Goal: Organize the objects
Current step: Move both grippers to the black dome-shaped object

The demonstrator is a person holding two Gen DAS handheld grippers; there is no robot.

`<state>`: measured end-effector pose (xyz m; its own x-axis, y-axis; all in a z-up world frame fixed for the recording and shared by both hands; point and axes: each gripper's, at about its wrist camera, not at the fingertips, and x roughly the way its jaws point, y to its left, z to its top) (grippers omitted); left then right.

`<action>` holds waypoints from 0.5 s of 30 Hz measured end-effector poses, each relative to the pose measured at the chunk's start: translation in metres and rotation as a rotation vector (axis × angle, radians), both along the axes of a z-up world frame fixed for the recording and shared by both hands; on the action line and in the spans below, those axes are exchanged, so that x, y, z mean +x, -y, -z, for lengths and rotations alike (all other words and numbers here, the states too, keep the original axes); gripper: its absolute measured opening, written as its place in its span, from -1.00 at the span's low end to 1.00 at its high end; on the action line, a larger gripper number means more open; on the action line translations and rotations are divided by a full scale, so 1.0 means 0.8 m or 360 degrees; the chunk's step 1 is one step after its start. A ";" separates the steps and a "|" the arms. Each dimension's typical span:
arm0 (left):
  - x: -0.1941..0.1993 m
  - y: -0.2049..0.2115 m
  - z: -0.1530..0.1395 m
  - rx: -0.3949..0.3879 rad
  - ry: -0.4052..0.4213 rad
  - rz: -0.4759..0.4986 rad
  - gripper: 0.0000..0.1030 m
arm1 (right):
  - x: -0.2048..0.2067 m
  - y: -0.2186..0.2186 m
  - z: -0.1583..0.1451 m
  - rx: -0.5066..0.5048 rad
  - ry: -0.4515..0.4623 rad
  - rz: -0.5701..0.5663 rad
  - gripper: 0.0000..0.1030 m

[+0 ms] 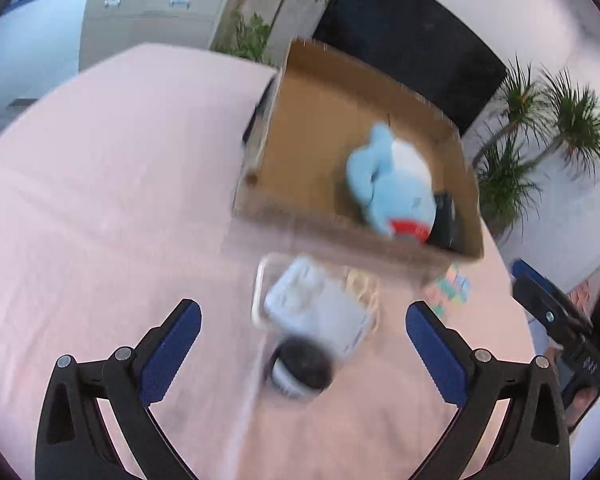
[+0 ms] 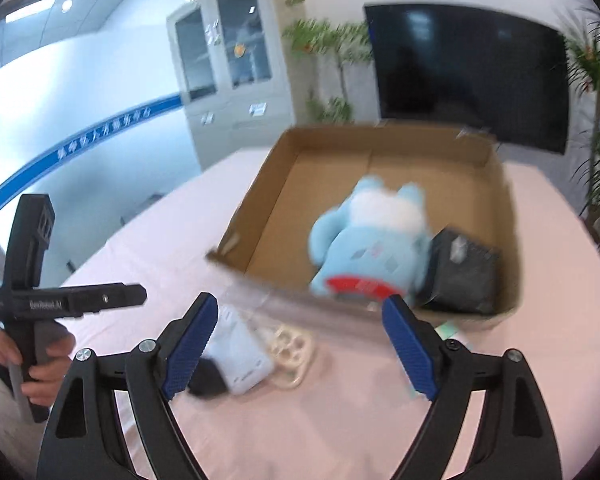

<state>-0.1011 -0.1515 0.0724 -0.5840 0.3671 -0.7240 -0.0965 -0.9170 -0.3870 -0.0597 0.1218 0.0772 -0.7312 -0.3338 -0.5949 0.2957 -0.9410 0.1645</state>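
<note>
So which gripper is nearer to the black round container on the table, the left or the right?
Left. The left gripper hangs open right over the black round container, which sits between its fingers. The right gripper is open too, with the container beside its left finger.

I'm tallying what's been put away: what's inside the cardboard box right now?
Inside the cardboard box lie a blue plush toy and, beside it in the near corner, a black box-like item. The rest of the floor is bare; anything beneath the plush is hidden.
</note>
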 end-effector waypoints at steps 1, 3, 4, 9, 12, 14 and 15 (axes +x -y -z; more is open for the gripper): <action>0.007 -0.004 0.013 -0.0017 -0.0007 0.0049 0.99 | -0.003 0.009 0.014 -0.0007 0.0056 -0.0025 0.63; 0.015 -0.020 0.036 -0.0070 -0.0013 0.0182 0.96 | -0.004 0.024 0.042 -0.0016 0.0144 -0.0070 0.63; 0.018 -0.026 0.046 -0.0084 -0.0009 0.0233 0.93 | -0.005 0.032 0.060 -0.0024 0.0206 -0.0095 0.63; 0.011 -0.061 0.085 -0.0197 0.0026 0.0340 0.76 | -0.014 0.030 0.116 -0.0224 0.0467 -0.0109 0.63; 0.003 -0.073 0.101 -0.0232 0.0064 0.0382 0.51 | -0.020 0.023 0.132 -0.0358 0.0579 -0.0129 0.63; -0.003 -0.081 0.113 -0.0260 0.0103 0.0427 0.14 | -0.017 0.023 0.136 -0.0378 0.0611 -0.0119 0.63; -0.003 -0.084 0.115 -0.0278 0.0106 0.0438 0.13 | -0.016 0.024 0.138 -0.0377 0.0628 -0.0120 0.63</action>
